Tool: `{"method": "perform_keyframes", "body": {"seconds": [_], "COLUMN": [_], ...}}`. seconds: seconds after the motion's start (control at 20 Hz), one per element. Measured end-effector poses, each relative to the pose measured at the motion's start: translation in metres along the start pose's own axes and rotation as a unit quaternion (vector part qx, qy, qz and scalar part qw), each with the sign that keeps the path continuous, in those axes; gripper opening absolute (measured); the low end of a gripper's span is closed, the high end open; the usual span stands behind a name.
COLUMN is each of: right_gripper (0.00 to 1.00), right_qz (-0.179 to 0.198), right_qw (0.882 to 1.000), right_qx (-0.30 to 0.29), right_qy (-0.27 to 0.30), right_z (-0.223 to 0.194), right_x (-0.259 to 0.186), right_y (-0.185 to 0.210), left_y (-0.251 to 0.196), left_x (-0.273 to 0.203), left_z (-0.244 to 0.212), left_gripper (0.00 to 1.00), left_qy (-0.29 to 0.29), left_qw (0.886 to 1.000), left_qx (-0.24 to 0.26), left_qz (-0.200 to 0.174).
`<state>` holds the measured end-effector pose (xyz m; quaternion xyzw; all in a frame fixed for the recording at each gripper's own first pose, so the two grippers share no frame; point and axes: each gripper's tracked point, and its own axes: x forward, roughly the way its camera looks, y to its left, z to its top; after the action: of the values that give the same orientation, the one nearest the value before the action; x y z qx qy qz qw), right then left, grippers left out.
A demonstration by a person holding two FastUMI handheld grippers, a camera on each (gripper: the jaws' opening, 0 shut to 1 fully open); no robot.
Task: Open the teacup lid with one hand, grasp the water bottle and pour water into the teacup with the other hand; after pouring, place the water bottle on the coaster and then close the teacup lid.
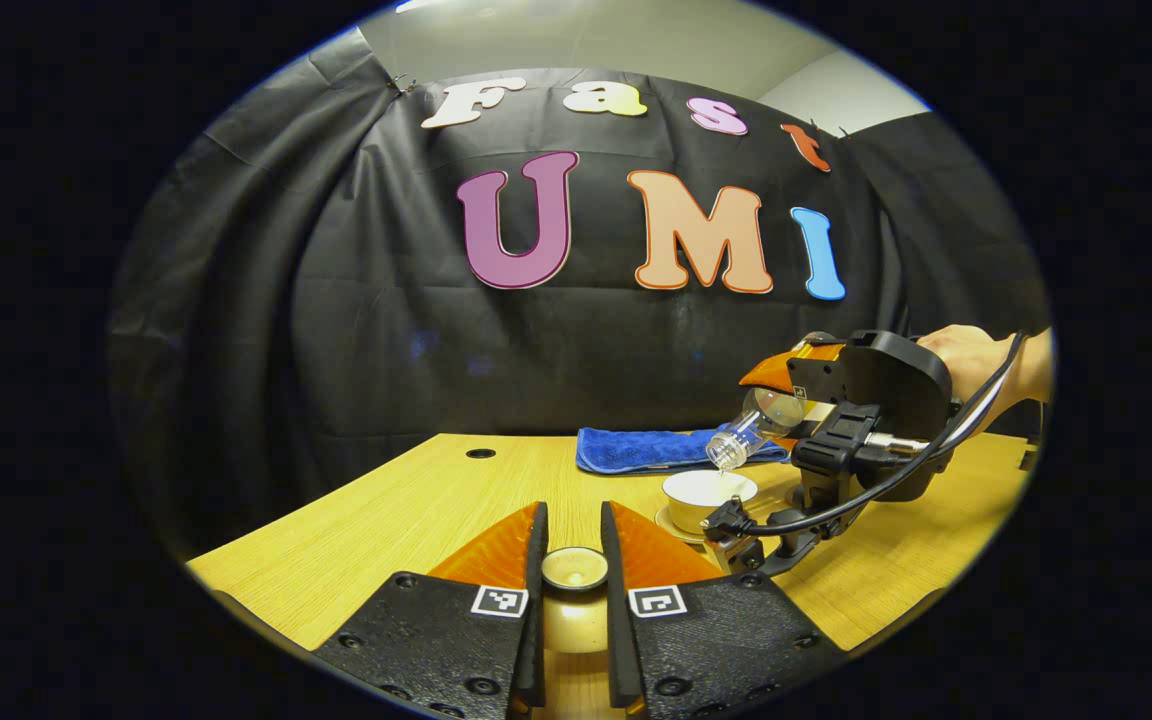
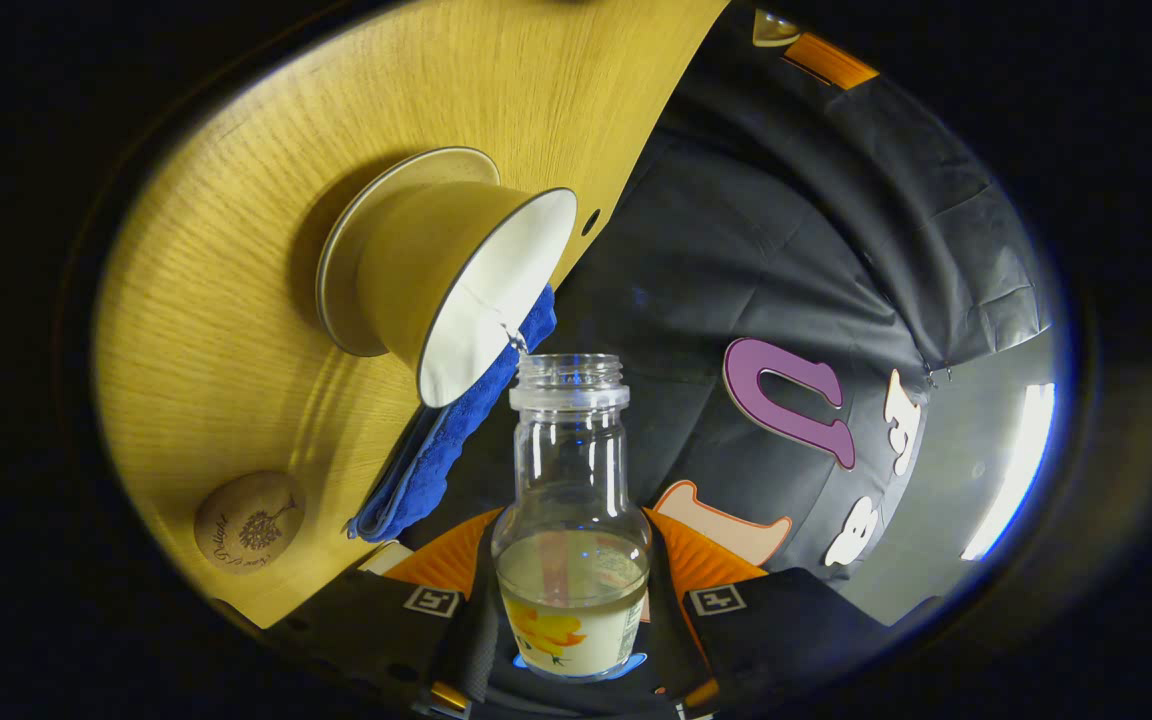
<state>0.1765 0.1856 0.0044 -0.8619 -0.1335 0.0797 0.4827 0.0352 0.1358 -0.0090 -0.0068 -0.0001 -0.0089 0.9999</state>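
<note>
We hold the water bottle (image 2: 572, 520) clamped between both fingers of the right tool (image 2: 572, 590), gripped around its lower body. Its long axis is tipped well over, so the open mouth points down toward the teacup (image 1: 708, 497). In the left gripper view the mouth sits just above the cup's rim, on the side away from us. In the right gripper view a thin stream runs from the mouth into the white interior of the cup. We judge the pour to be in progress.

The bottle is clear glass or plastic with a threaded neck and no cap. Some liquid is left in it, and a label covers its base.

The teacup stands open on a saucer (image 2: 346, 245) in the middle of the bench (image 1: 416, 500), close in front of a folded blue cloth (image 1: 636, 448) that lies toward the far edge.

The left tool (image 1: 574, 560) is clamped on the teacup lid (image 1: 574, 568), with both fingers pressing on its knob. It holds the lid clear of the cup, nearer our side of the bench.

The round coaster (image 2: 248, 522) lies on the bench apart from the cup and saucer, with the blue cloth between them in the right gripper view. We judge that the next move calls for righting the bottle, then carrying it sideways from the cup to the coaster. The right tool already holds it and is the one to make that move.
</note>
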Motion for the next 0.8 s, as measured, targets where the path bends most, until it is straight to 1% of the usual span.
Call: {"method": "perform_keyframes", "body": {"seconds": [0.45,0.7,0.8], "right_gripper": [0.68,0.68,0.68], "right_qz": [-0.008,-0.005,0.003], "right_qw": [0.999,0.999,1.0], "right_qx": [-0.04,-0.031,-0.021], "right_qy": [-0.017,-0.019,-0.02], "right_z": [0.01,0.01,0.011], "right_x": [-0.005,-0.006,-0.006], "right_y": [-0.007,-0.006,-0.005], "left_y": [0.0,0.0,0.0], "left_x": [0.0,0.0,-0.001], "left_z": [0.0,-0.001,-0.001], "left_gripper": [0.22,0.22,0.22], "left_qy": [0.0,0.0,0.0], "left_qw": [1.0,1.0,1.0], "left_qx": [0.0,0.0,0.0], "left_qz": [0.0,0.0,0.0]}}
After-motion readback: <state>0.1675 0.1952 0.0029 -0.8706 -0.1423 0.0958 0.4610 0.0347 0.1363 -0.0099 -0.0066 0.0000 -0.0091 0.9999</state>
